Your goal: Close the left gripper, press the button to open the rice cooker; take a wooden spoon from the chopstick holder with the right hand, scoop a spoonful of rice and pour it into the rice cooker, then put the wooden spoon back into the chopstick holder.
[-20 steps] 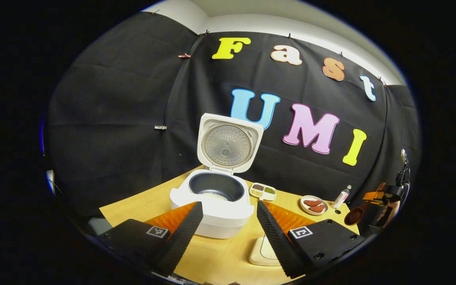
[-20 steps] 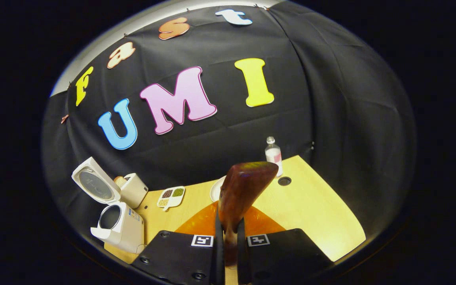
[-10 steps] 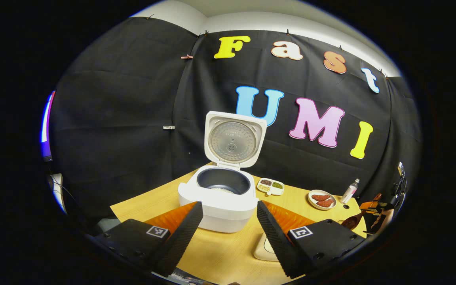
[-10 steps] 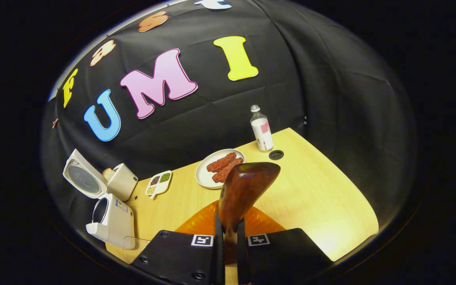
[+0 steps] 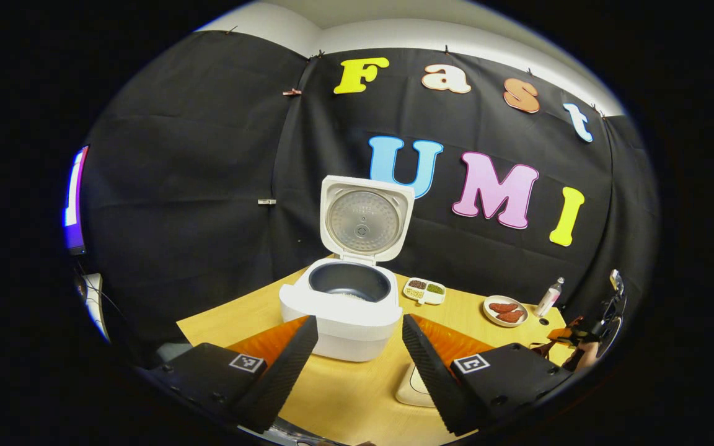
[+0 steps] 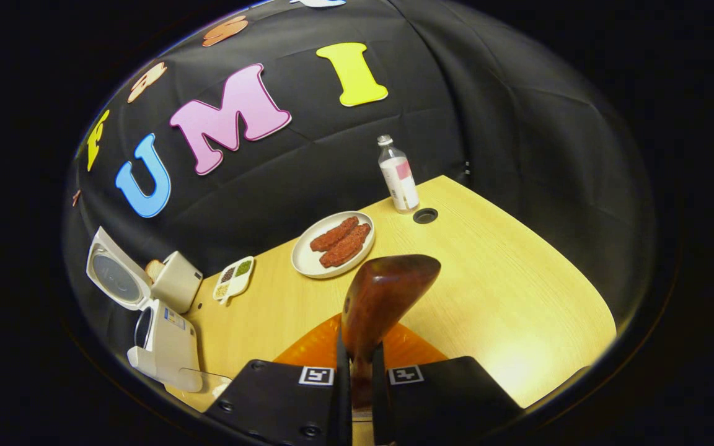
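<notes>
The white rice cooker (image 5: pixel 346 314) stands on the wooden table (image 5: pixel 357 396) with its lid (image 5: pixel 365 220) upright. A little rice lies in the dark pot (image 5: pixel 349 291). My left gripper (image 5: pixel 357 359) hovers open in front of it, touching nothing. My right gripper (image 6: pixel 357 371) is shut on the handle of the wooden spoon (image 6: pixel 382 300), whose bowl points out over the table. The cooker (image 6: pixel 165 341) is far to the left in the right gripper view. In the left gripper view my right gripper (image 5: pixel 577 341) sits at the far right table edge.
A plate of red food (image 6: pixel 332 244), a small bottle (image 6: pixel 397 176), a divided dish of grains (image 6: pixel 233 280) and a beige box (image 6: pixel 178 286) stand along the back. A cable hole (image 6: pixel 425 215) lies by the bottle. A pale flat pad (image 5: pixel 411 389) lies beside the cooker.
The right gripper has tipped downward with the spoon still held, bringing more tabletop into view. The left gripper has drawn back a little from the cooker and stays open.
</notes>
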Available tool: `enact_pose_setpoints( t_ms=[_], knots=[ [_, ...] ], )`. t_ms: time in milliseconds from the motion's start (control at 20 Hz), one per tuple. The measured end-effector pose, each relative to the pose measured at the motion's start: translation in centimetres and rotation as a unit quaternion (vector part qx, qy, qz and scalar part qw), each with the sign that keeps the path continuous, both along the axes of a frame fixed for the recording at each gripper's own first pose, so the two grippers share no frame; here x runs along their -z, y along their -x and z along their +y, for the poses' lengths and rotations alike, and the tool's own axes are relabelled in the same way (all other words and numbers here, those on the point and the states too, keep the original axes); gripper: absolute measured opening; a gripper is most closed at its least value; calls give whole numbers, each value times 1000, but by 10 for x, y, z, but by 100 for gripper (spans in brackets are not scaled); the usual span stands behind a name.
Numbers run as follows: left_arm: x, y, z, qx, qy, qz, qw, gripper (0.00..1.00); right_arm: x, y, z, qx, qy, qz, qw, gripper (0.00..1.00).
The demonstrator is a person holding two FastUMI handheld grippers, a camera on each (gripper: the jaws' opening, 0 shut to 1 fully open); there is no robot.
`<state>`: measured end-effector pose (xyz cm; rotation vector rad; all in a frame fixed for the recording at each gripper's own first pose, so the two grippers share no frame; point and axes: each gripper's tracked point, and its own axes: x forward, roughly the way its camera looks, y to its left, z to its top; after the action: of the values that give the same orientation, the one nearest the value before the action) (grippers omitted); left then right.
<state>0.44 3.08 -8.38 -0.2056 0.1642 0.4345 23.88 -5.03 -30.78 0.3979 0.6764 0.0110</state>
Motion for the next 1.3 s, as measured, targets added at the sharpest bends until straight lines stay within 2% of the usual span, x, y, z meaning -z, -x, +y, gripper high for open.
enact_pose_setpoints(
  t_ms=[150,200,250,300,350,450,600,700,950,1150,1300],
  knots=[
    [-9,-7,5,-2,13,-11,1000,95,-4,2,-5,13,-16,-3,1000,23],
    [-15,-10,7,1,6,-14,1000,95,-8,4,-12,17,-9,-9,1000,31],
    [-22,-14,11,3,-2,-17,1000,95,-10,6,-14,18,-7,-10,1000,54],
    [-28,-19,17,7,-9,-20,1000,95,-11,10,-15,17,-6,-7,1000,58],
    [-34,-23,24,7,-8,-19,1000,95,-12,17,-17,18,-5,-2,1000,51],
    [-47,-34,38,10,2,-25,1000,95,-16,25,-23,19,3,0,1000,100],
    [-82,-52,61,11,-3,-45,999,95,-32,47,-33,33,10,-3,999,99],
    [-106,-66,80,17,6,-55,998,95,-41,67,-37,45,3,-2,999,99],
    [-179,-102,131,29,22,-102,994,95,-54,121,-57,59,22,-2,998,99],
    [-225,-138,177,31,17,-115,993,94,-56,166,-58,46,36,9,998,98],
    [-246,-179,188,67,7,-108,992,94,-61,190,-62,26,61,4,998,99]
  ],
)
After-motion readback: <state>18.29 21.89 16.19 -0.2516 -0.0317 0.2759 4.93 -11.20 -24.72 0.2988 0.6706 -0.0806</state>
